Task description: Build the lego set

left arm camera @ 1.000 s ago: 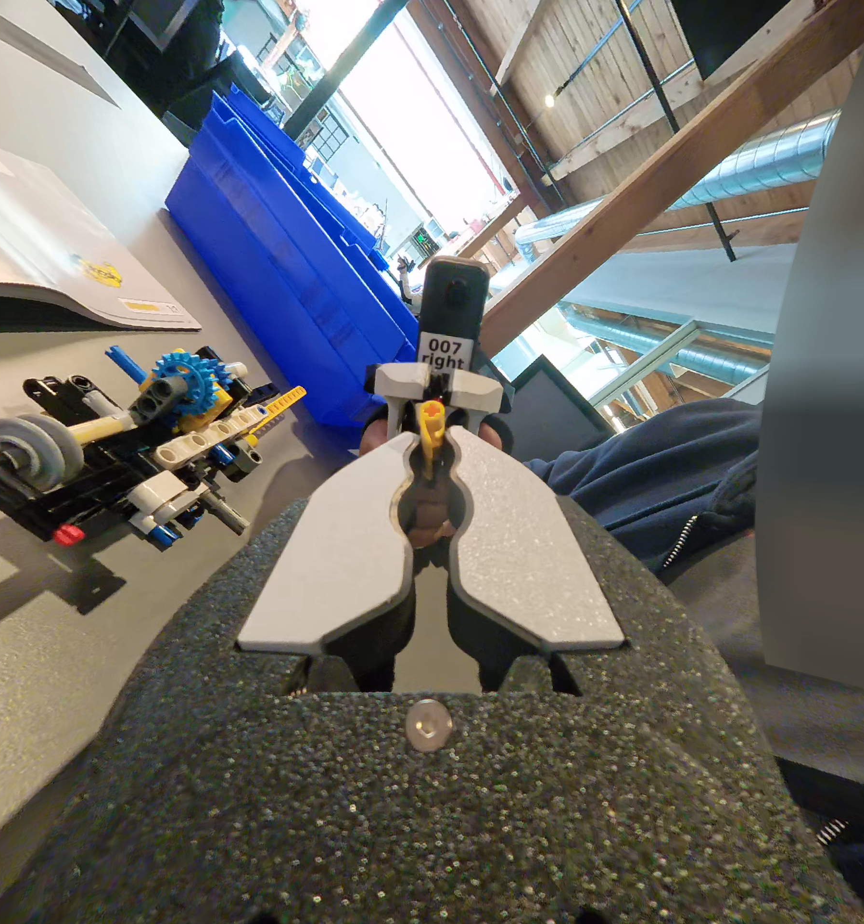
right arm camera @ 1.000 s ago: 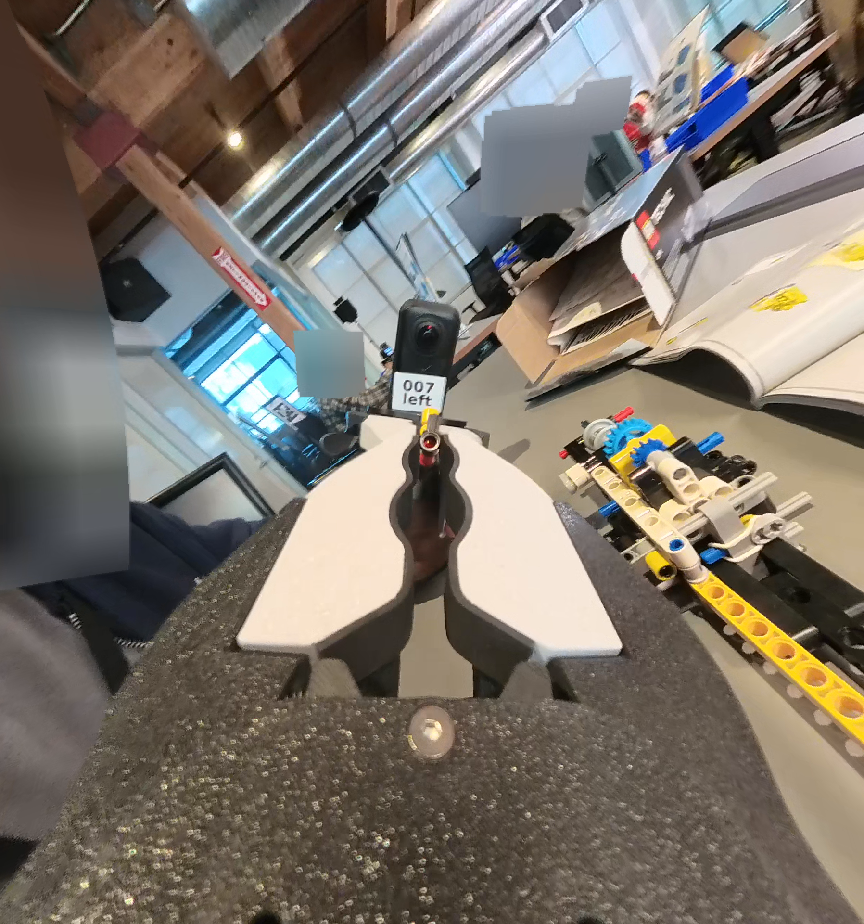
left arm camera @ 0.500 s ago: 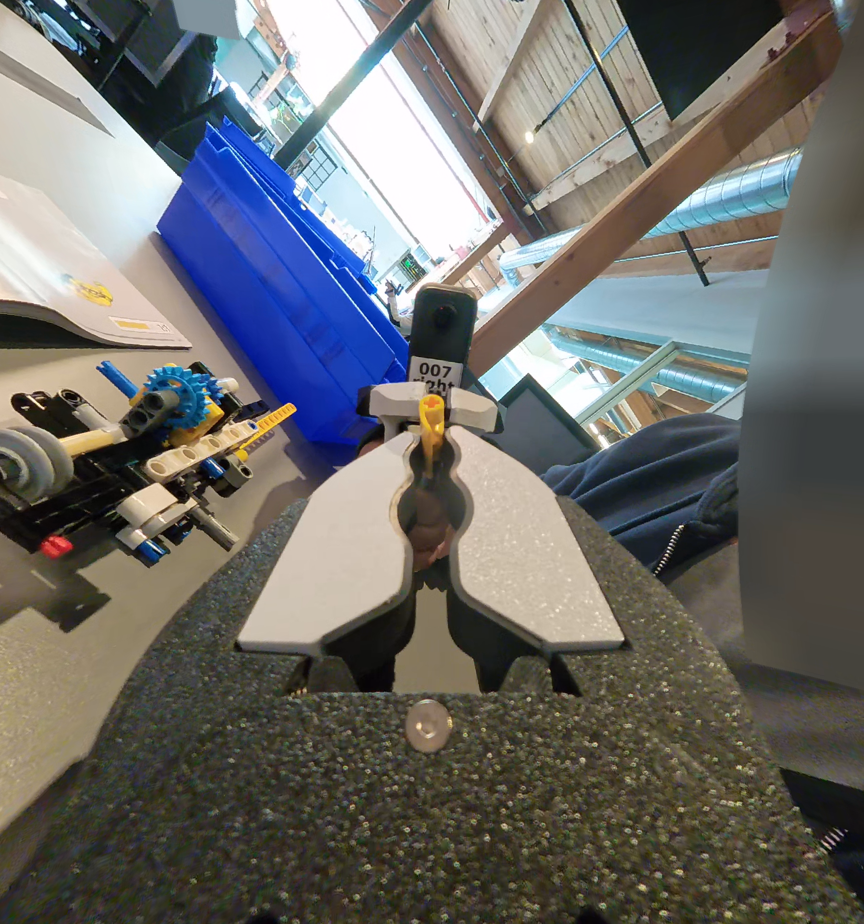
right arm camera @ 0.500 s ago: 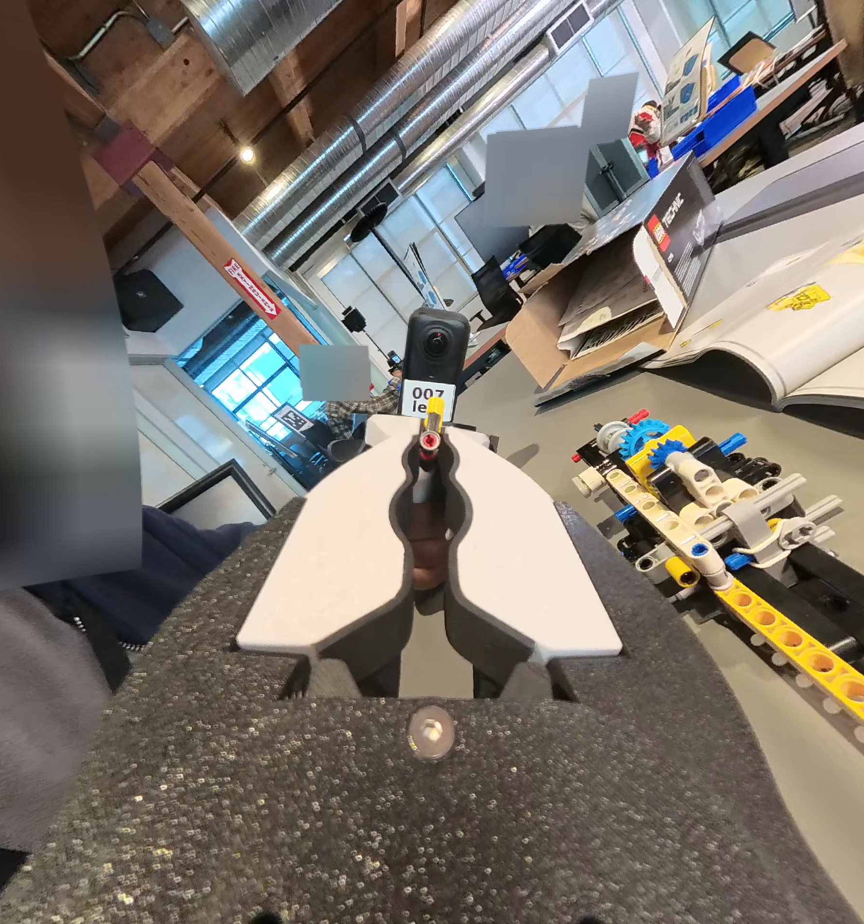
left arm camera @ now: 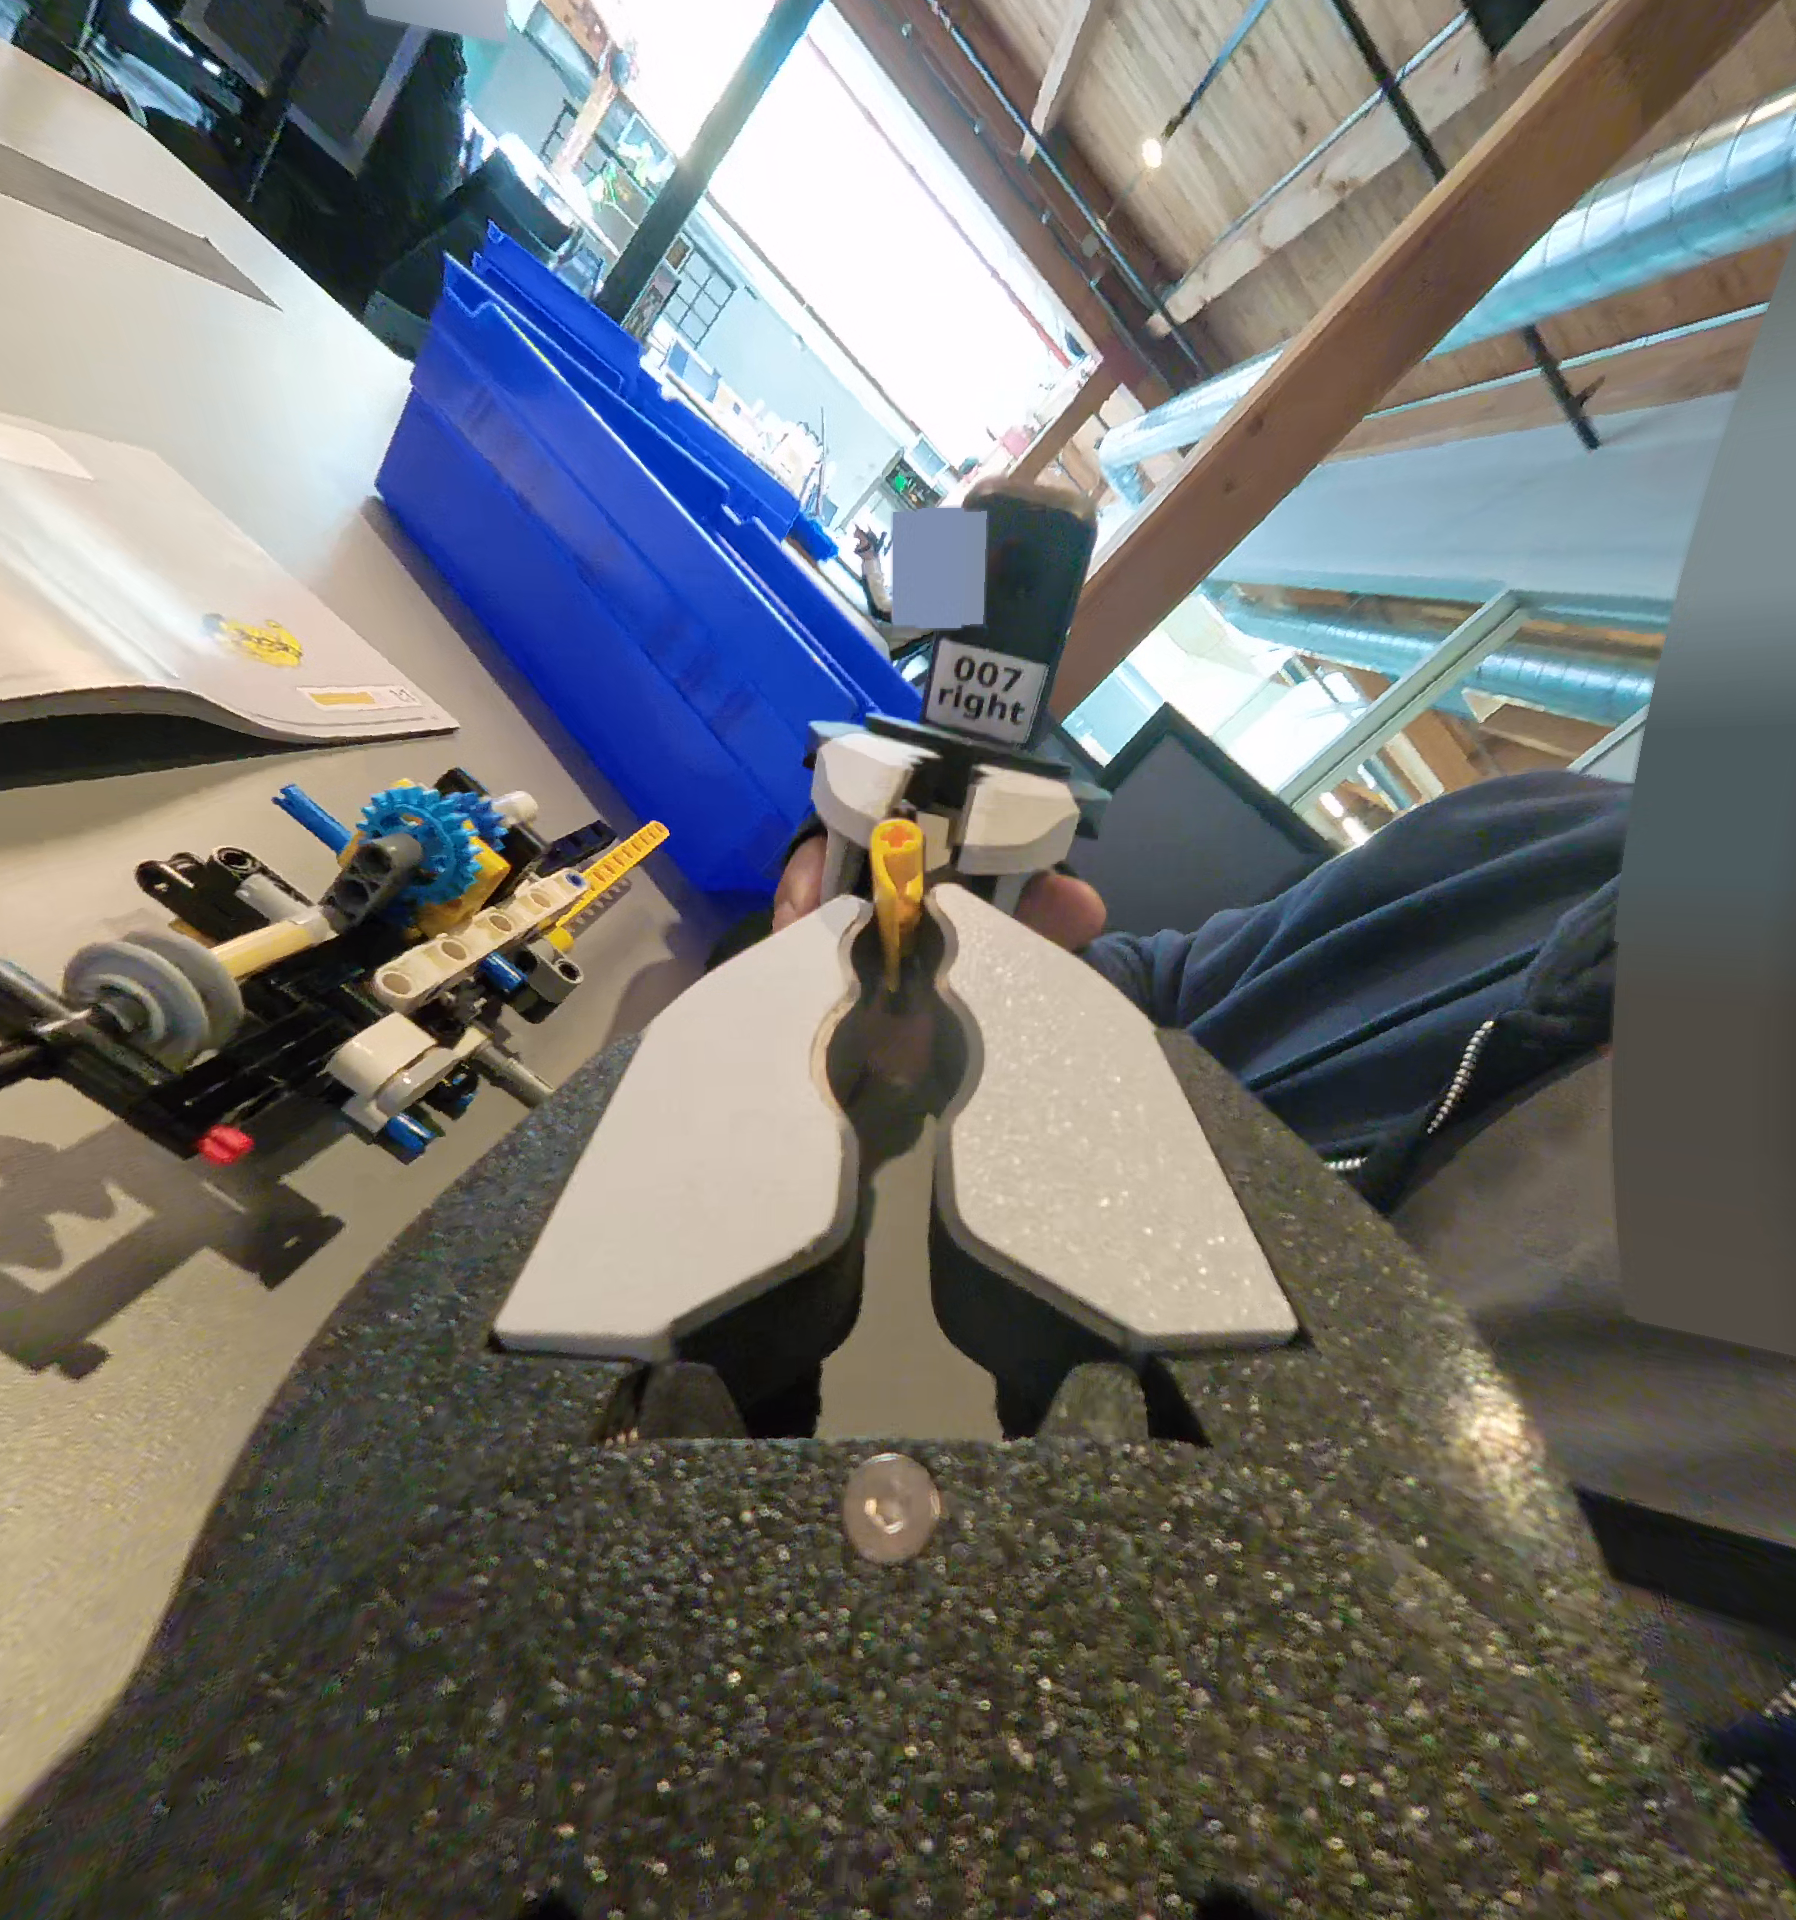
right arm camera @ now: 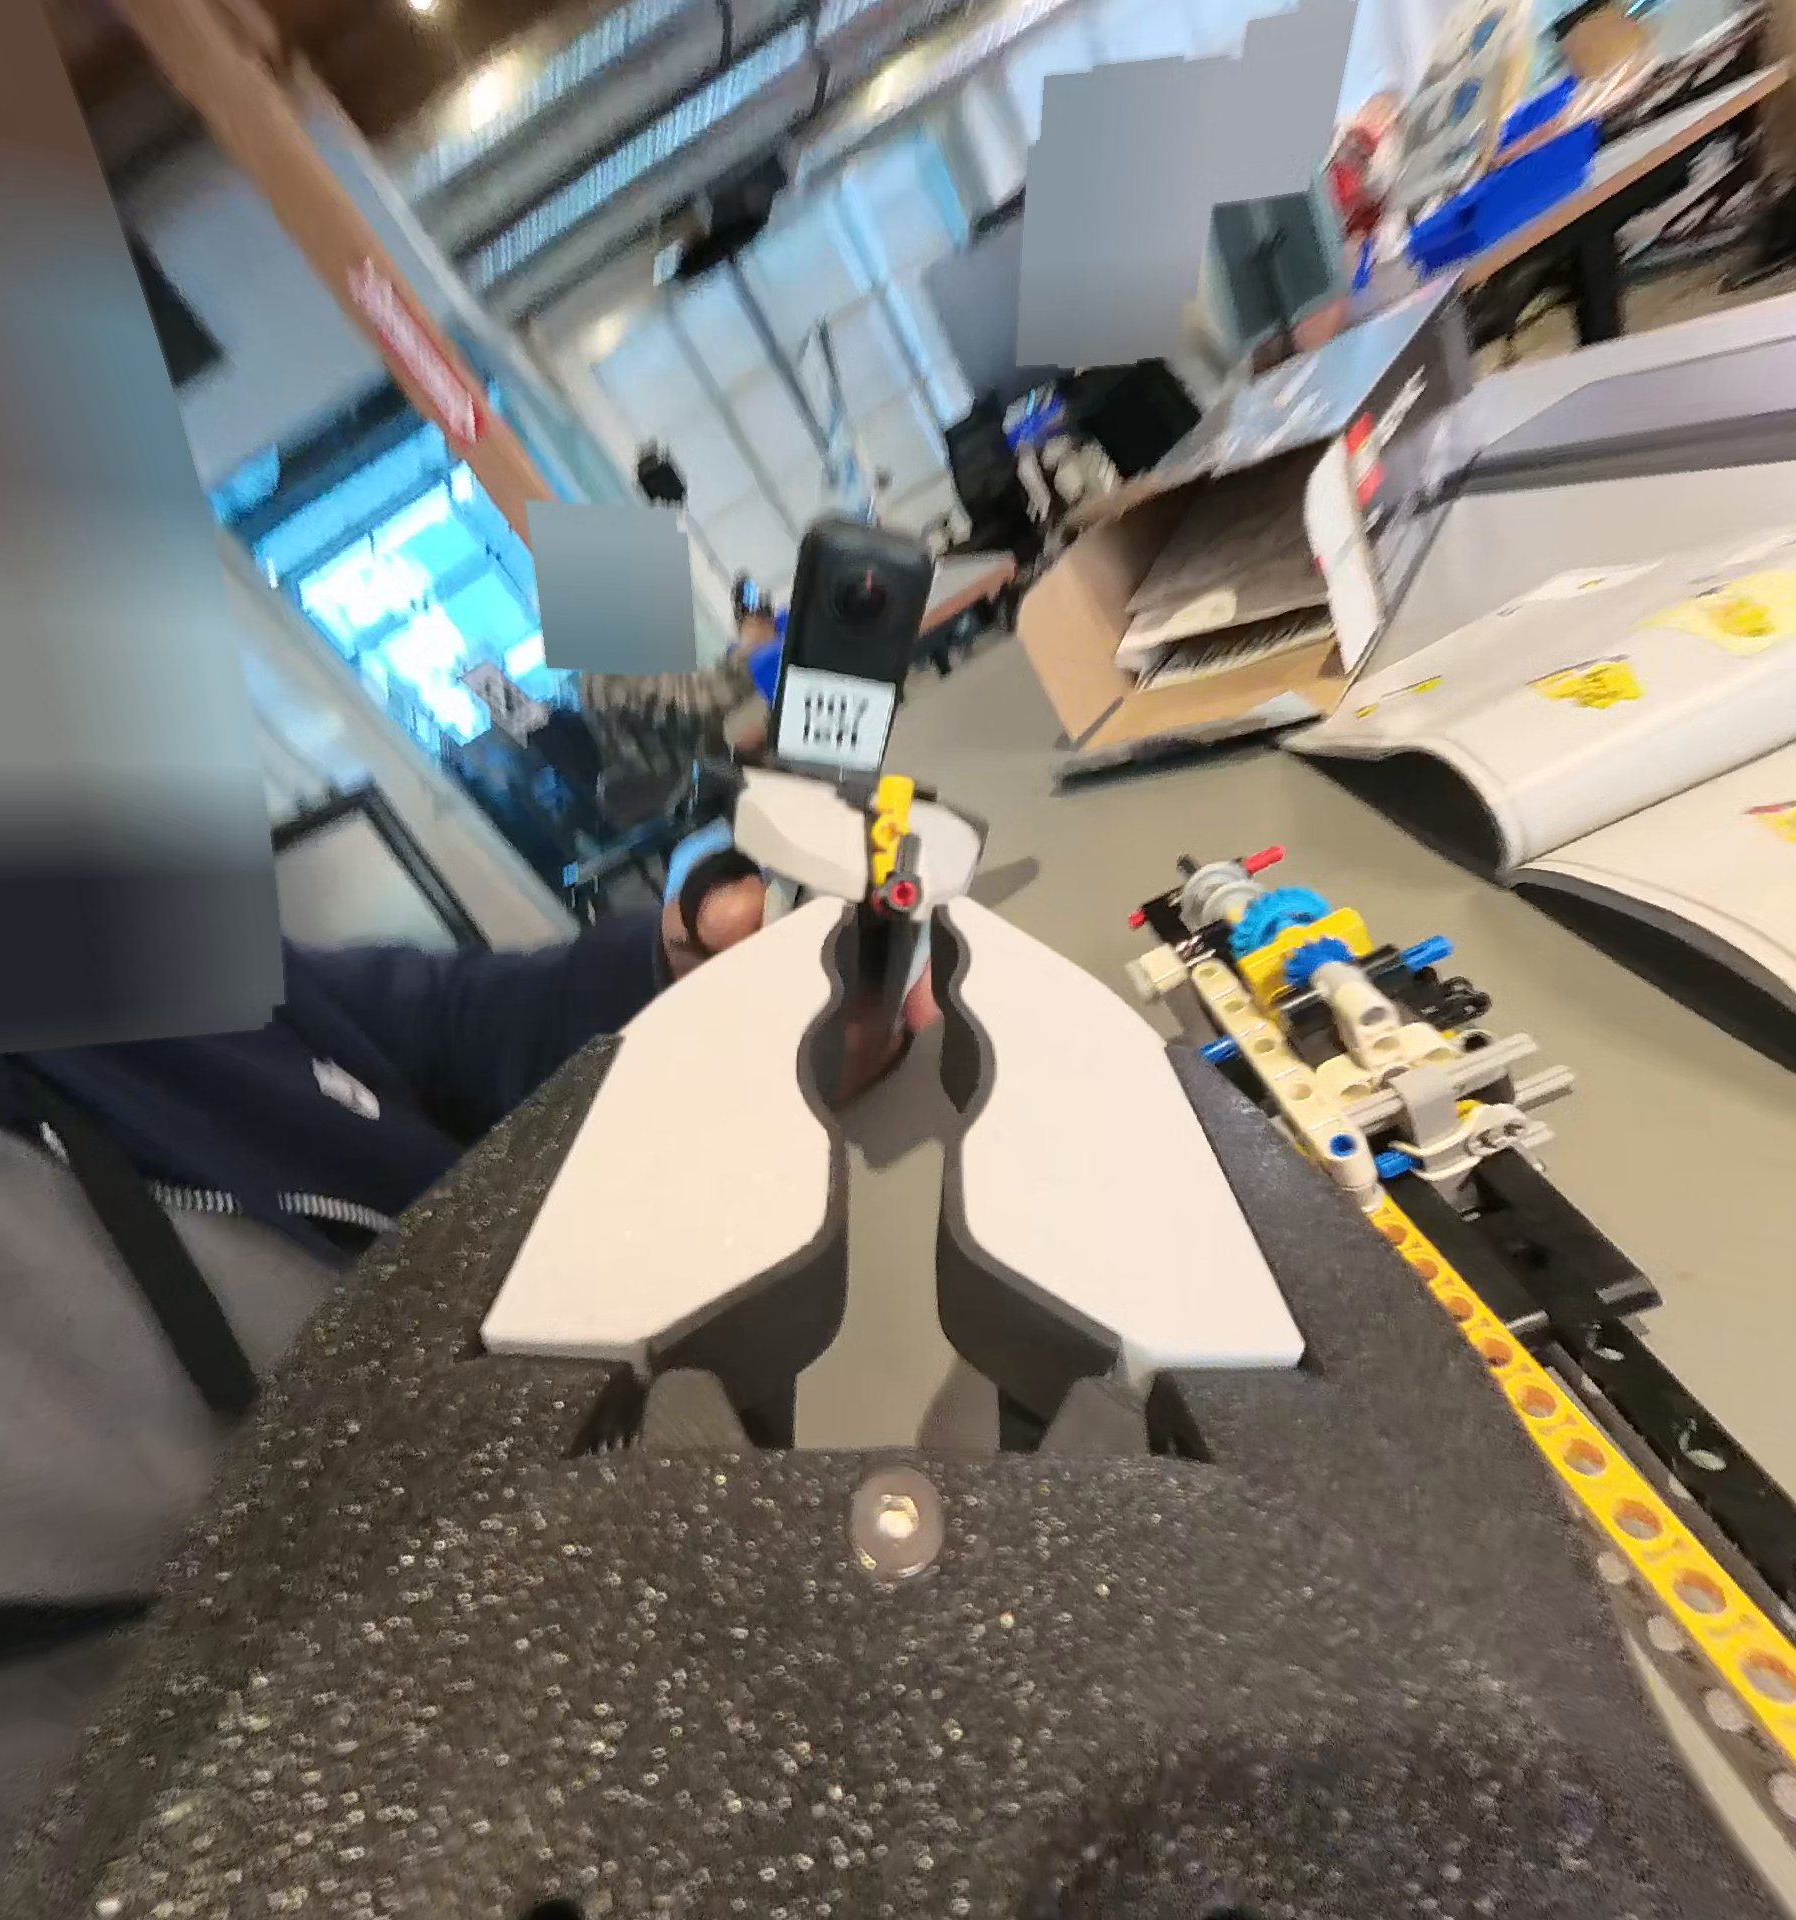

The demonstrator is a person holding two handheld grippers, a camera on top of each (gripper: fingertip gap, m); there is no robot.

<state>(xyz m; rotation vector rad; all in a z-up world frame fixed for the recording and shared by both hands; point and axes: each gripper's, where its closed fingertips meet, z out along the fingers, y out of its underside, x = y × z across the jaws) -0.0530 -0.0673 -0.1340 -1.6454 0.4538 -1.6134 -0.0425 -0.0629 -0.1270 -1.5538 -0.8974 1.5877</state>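
- Left gripper [left arm camera: 896, 920] pinches a yellow connector [left arm camera: 896, 873]; right gripper [right arm camera: 889, 914] pinches a black axle with red tip [right arm camera: 899, 896], both raised.
- We judge: joining these mid-air.
- Lego chassis [left arm camera: 333, 966] waits on the table [left arm camera: 73, 1475].
- Next: align axle with the connector's hole.

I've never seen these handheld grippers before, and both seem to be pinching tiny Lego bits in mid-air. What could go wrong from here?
Likely risks:
1. The left gripper pinches the yellow piece only at its fingertips; it could slip and fall.
2. The right gripper holds a thin black axle with a red tip; misaligned joining might twist it loose.
3. The right wrist view is blurred, suggesting quick motion near the half-built model.
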